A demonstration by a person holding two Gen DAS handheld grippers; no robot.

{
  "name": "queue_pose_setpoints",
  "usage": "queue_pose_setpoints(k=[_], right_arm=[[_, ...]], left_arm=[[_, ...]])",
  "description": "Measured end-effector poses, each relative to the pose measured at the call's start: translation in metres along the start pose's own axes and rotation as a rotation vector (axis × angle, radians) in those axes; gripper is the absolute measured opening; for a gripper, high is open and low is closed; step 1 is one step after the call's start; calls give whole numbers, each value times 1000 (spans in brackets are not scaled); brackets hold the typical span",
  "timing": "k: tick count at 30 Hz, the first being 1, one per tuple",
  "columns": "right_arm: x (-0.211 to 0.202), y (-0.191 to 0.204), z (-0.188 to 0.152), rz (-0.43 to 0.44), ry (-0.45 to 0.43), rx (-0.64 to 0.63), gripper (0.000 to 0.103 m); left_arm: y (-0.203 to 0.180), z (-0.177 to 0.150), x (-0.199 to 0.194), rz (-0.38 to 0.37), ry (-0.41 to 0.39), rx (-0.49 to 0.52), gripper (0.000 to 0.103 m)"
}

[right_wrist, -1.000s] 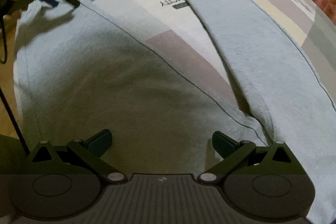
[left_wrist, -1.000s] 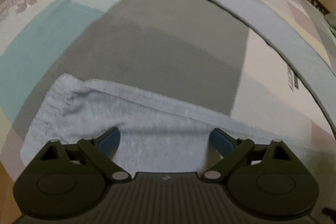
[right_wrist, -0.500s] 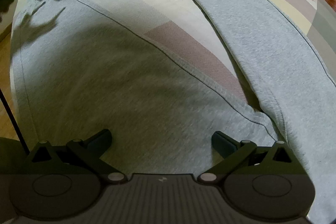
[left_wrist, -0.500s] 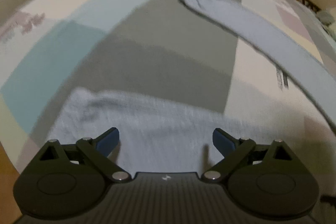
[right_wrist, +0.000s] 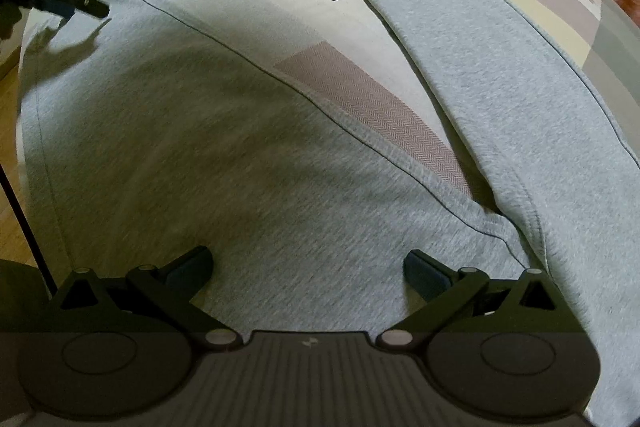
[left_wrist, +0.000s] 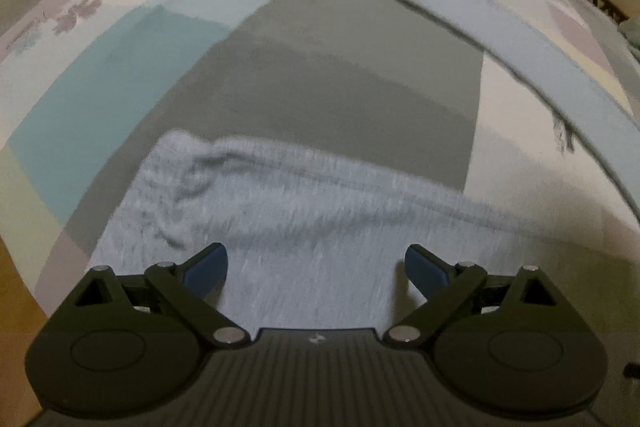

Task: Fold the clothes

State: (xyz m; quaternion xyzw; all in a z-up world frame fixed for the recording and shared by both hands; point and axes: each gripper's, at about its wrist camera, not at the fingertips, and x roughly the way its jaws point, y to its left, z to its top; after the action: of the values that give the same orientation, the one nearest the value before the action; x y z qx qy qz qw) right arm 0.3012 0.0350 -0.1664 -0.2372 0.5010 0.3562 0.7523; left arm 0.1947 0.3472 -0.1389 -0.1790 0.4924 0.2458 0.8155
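Pants flat on bed | left claw wide open | right claw wide open

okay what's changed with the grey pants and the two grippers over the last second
The left gripper has backed off slightly from the near leg's cuff; the right gripper has edged forward over the grey pants. Both stay open, gripping nothing. The pants still lie spread on the bedspread.
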Motion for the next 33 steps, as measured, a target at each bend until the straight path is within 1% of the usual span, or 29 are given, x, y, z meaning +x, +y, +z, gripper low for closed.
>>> queue_pose_setpoints(k=[4,5,6,8,10,11,12,13,16,17,21,25,29,33], right_arm=[[0,0,2,3,9,-4,103],[0,0,2,3,10,-4,103],[0,0,2,2,8,-4,103],[1,1,1,0,3,-2,103],[1,1,1,0,-1,-1,103],[0,1,-1,-1,-3,0,103],[0,1,-1,0,-4,0,103],[0,1,-1,0,-5,-1,103],[0,0,-2,1,-13,-2,103],[0,1,-3,1,-20,-2,103],[-1,1,-3,-1,-27,2,103],[-4,-1,6,-5,-3,30,103],[-25,-21,15,-50,-97,109,103],[-43,-53,16,-109,-164,209,103]], left_arm=[[13,-6,-9,49,9,-50,94],[14,-7,-14,43,5,-55,94],[13,-9,-18,27,3,-45,94],[6,-14,-19,-3,26,15,95],[1,-22,-13,-5,73,63,95],[2,-25,-9,0,93,63,96],[6,-27,-8,1,92,33,97],[9,-26,-9,7,88,-7,95],[6,-15,-16,8,57,-46,95],[1,-9,-17,-1,41,-31,95],[-33,15,-20,-59,-30,97,95],[-64,39,-14,-111,-68,155,95],[-106,62,-12,-173,-106,213,95],[-166,88,-3,-233,-162,295,95]])
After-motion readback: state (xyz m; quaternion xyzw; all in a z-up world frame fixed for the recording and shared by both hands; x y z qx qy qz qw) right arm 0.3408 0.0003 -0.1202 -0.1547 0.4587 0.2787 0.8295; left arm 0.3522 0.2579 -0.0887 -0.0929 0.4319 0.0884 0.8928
